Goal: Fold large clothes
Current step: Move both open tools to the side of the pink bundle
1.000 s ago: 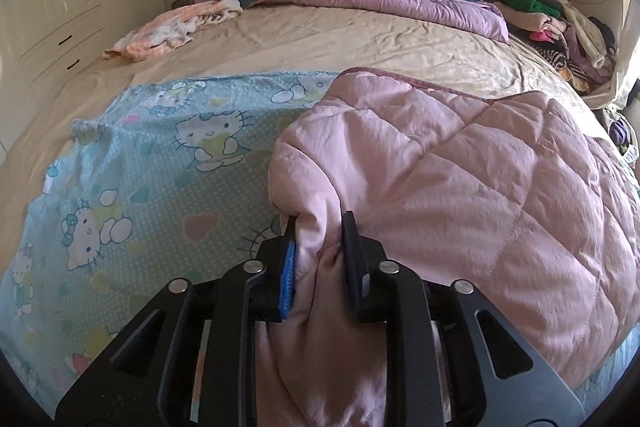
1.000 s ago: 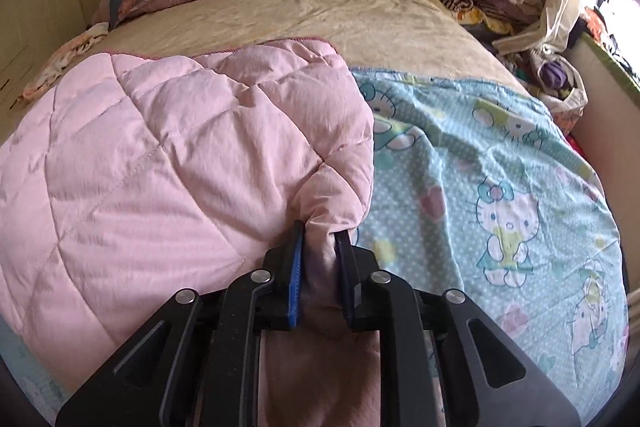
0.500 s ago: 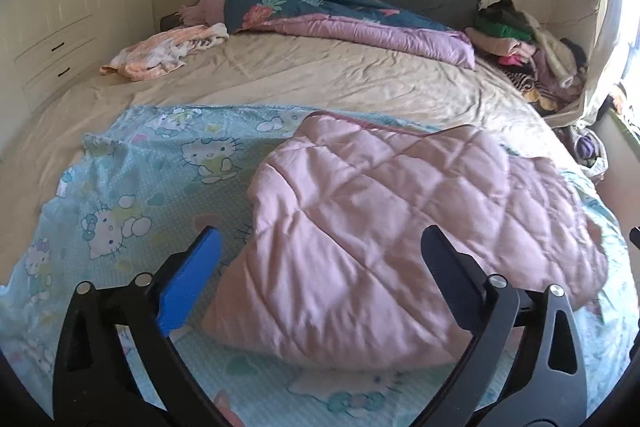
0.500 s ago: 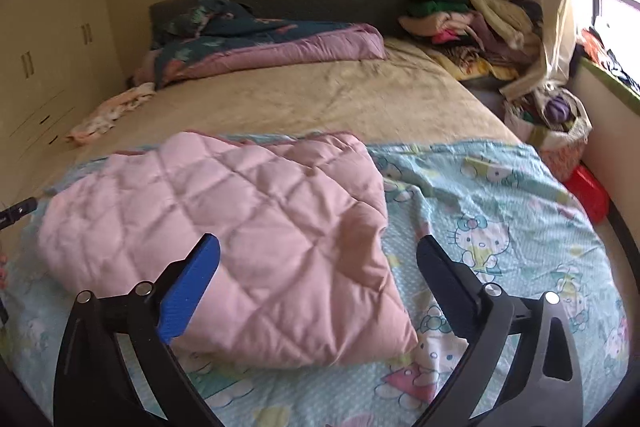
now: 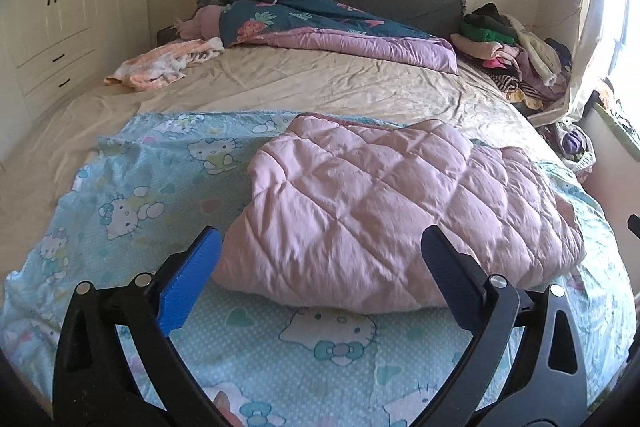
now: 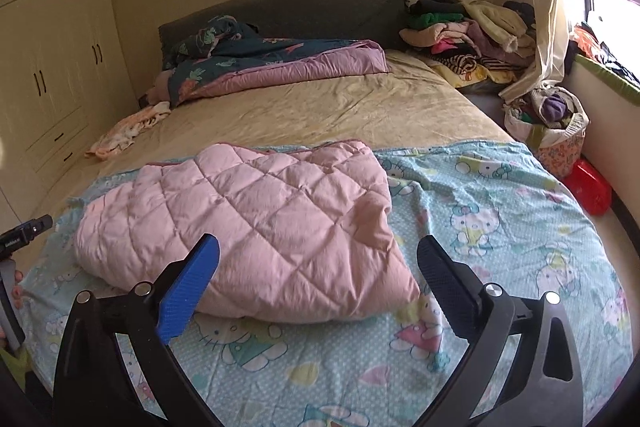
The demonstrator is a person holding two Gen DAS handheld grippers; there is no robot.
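A pink quilted garment point(image 5: 384, 207) lies folded into a rough rectangle on a light blue cartoon-cat sheet point(image 5: 140, 195) at the near end of the bed; it also shows in the right wrist view point(image 6: 256, 227). My left gripper point(image 5: 320, 251) is open and empty, held back from the garment's near edge. My right gripper point(image 6: 318, 259) is open and empty, also back from the near edge. A part of the left gripper point(image 6: 24, 231) shows at the left edge of the right wrist view.
A beige bed sheet point(image 5: 320, 83) lies beyond. A dark floral duvet point(image 5: 300, 19) lies at the headboard, a small peach cloth point(image 5: 160, 67) at far left, a heap of clothes point(image 5: 512, 47) at far right. A bag point(image 6: 556, 131) and a red container point(image 6: 588, 187) stand right of the bed.
Both grippers were shut on the pink garment's near edge a second ago. They have let go, opened wide and pulled back and up; the garment now lies flat.
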